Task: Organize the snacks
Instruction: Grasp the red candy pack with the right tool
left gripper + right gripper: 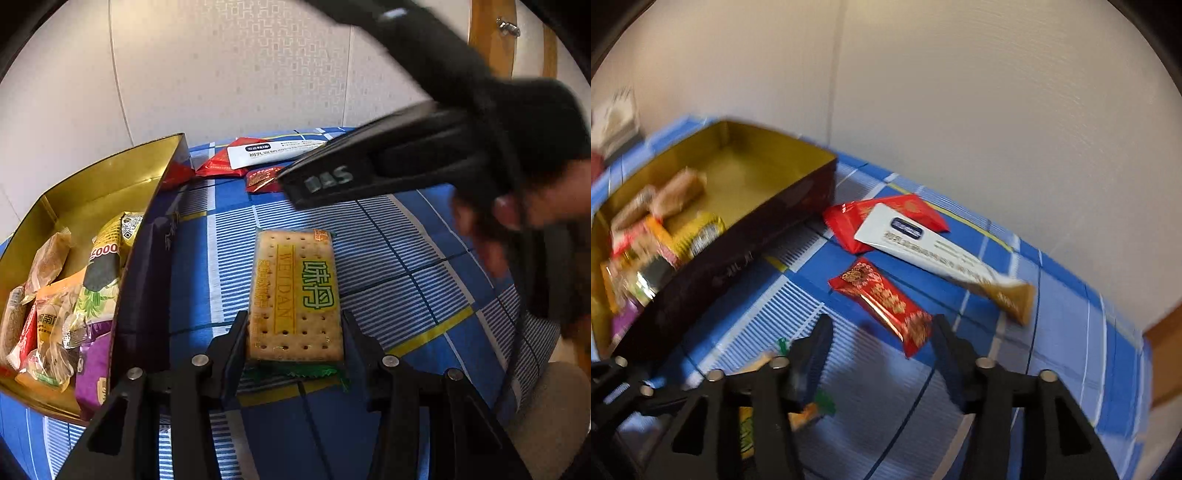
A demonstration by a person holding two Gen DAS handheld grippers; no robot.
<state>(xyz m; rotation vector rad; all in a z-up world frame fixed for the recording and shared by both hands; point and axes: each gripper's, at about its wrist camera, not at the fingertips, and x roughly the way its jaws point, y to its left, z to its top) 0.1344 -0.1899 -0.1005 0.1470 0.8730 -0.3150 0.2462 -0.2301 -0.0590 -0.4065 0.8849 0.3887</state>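
Note:
A cracker packet (pixel 295 295) with green and yellow print lies lengthwise on the blue checked cloth. My left gripper (pixel 293 332) is shut on its near end, one pad against each long side. A hand holds my right gripper's black housing (pixel 369 166) above the far right of the cloth. In the right wrist view my right gripper (pixel 881 339) stands open with nothing held. A small red candy (pixel 882 302) lies just ahead of its fingertips. Beyond it lie a long white sachet (pixel 923 243) and a red packet (pixel 849 221). The picture is blurred.
A dark box with a gold inside (pixel 110 158) stands at the left and holds several wrapped snacks (pixel 74 288); its far half is bare. The red packets (pixel 218 164) lie by the wall. The cloth's edge (pixel 480 314) drops off at the right, near a wooden frame (pixel 491 37).

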